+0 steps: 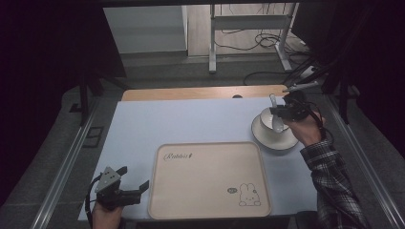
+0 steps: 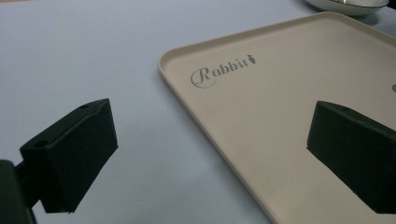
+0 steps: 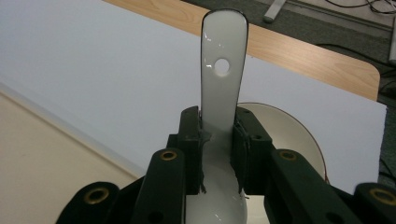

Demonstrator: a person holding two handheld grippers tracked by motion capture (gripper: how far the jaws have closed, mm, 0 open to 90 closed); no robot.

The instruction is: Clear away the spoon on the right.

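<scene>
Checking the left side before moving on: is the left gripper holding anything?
No, the left gripper has its jaws wide apart over the tray edge, nothing between them.

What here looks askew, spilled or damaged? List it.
Nothing stands out. The tray lies flat and bare, the bowl sits upright, and the right gripper holds the spoon cleanly. No spills show.

Tray (image 1: 209,180) on mat (image 1: 181,121) near front edge; bowl (image 1: 267,125) on saucer (image 1: 274,142) behind tray's right corner.
</scene>
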